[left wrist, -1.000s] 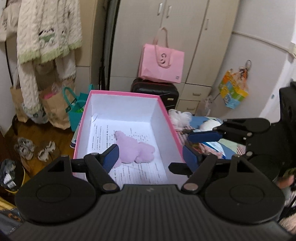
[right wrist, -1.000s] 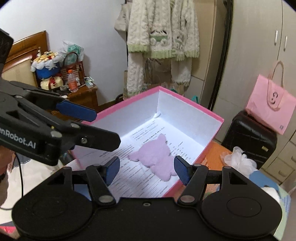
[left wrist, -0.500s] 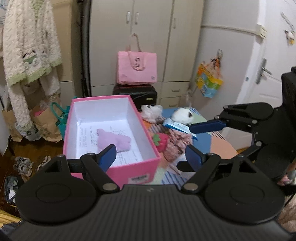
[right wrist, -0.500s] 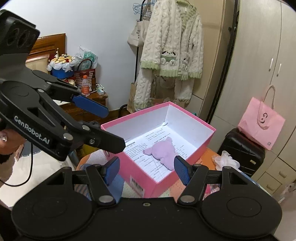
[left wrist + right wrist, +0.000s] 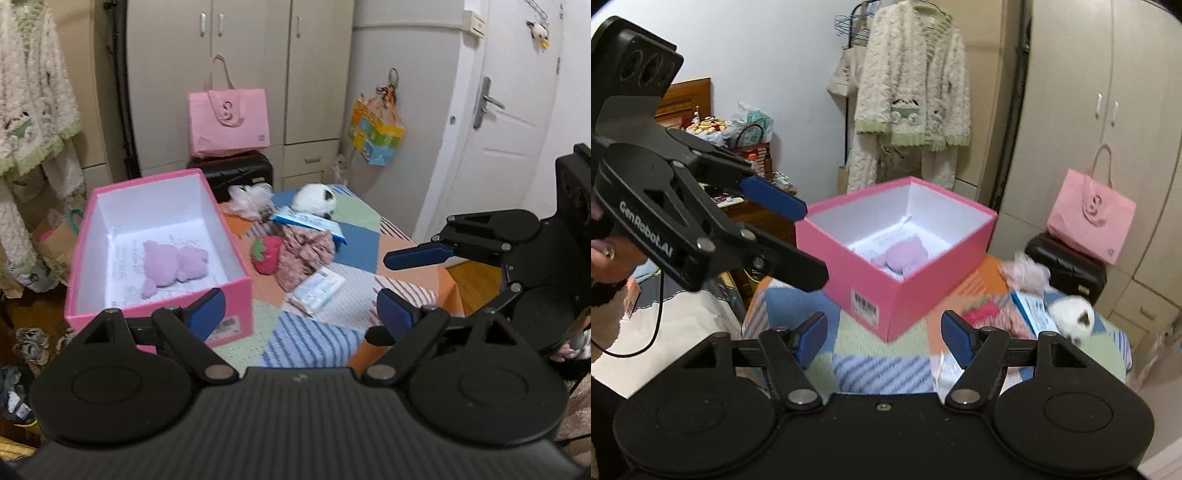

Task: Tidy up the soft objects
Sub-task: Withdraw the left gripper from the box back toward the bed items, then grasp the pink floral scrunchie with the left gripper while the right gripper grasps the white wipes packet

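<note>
Both tongs empty, one soft toy boxed, remainder loose on the surface.

Left-wrist view, left to right: pink box (image 5: 159, 258) at centre left holds the lilac plush (image 5: 171, 264); the strawberry plush (image 5: 266, 253) lies just beside its right wall, floral cloth (image 5: 304, 254) touching it, white plush (image 5: 314, 197) beyond. Left tongs (image 5: 301, 308), jaws just widened with nothing between, point toward the strawberry ahead; right tongs (image 5: 402, 278), released, stand at right, judged farther off.
</note>
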The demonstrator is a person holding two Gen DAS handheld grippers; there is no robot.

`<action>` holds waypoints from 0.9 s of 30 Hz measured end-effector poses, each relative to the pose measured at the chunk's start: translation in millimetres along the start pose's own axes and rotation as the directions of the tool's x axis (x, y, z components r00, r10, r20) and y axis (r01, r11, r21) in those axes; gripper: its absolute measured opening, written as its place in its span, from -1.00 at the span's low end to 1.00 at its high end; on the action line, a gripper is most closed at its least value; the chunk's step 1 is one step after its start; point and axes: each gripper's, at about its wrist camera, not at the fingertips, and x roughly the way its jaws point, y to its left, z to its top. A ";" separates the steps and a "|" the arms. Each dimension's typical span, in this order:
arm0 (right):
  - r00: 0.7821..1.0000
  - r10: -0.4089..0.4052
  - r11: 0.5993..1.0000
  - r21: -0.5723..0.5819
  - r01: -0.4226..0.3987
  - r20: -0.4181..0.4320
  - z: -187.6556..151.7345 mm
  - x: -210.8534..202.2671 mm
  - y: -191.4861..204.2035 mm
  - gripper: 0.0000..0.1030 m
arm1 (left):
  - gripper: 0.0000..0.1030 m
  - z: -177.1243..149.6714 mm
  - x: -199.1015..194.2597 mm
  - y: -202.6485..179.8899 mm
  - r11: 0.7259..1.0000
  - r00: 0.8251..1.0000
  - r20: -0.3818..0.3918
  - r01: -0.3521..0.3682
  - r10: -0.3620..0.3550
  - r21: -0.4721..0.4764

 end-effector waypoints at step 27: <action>0.990 -0.135 0.971 0.204 0.123 0.048 -113.8 84.5 -72.7 0.59 | 0.70 -4.7 160.8 -41.1 0.999 0.999 0.037 0.030 -0.031 0.035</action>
